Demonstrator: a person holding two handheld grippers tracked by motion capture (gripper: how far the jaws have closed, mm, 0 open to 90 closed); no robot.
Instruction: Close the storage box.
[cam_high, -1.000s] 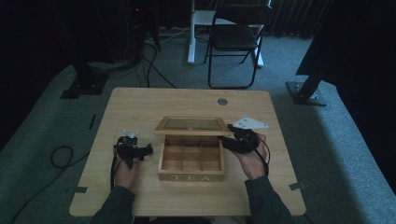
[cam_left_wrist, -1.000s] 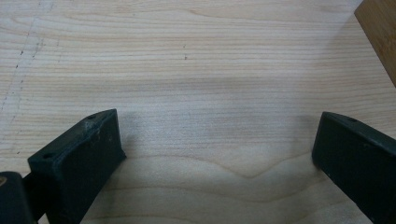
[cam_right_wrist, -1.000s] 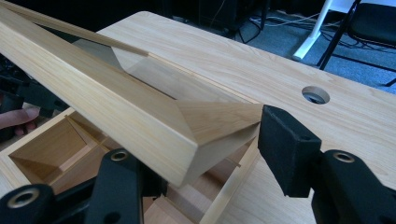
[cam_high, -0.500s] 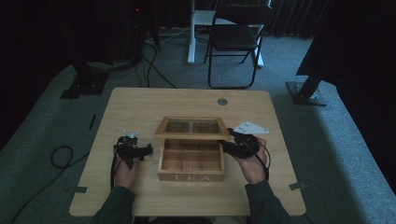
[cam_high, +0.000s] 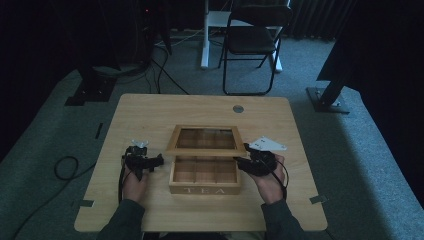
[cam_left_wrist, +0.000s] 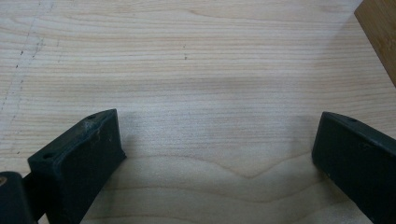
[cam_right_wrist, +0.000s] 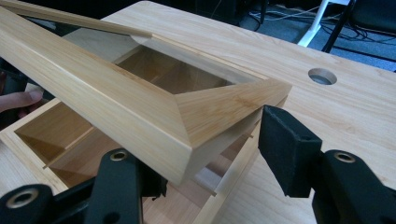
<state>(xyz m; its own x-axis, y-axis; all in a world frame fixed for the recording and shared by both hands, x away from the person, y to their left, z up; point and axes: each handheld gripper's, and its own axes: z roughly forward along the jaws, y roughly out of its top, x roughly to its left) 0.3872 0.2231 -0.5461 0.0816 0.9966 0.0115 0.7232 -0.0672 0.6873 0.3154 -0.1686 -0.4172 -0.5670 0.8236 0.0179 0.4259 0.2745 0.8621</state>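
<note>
A wooden tea box (cam_high: 205, 189) stands mid-table with several empty compartments. Its glass-paned lid (cam_high: 205, 150) is hinged at the back and hangs tilted above it. My right gripper (cam_high: 240, 162) is at the lid's right front corner. In the right gripper view the lid (cam_right_wrist: 116, 102) lies between the jaws of that gripper (cam_right_wrist: 205, 158), one jaw under it and one against its outer edge. The jaws have just eased open a little and still hold the corner. My left gripper (cam_high: 159, 160) rests left of the box, open over bare table (cam_left_wrist: 215, 154).
A round cable hole (cam_high: 238, 108) sits in the table's far part. A folding chair (cam_high: 252, 40) and stand legs are on the carpet beyond the table, with a cable loop (cam_high: 65, 167) on the floor at left. Fingers of the other hand (cam_right_wrist: 18, 100) show past the box.
The lid's front edge has come a little toward the near side and lower, along with my right gripper. The left gripper has stayed still.
</note>
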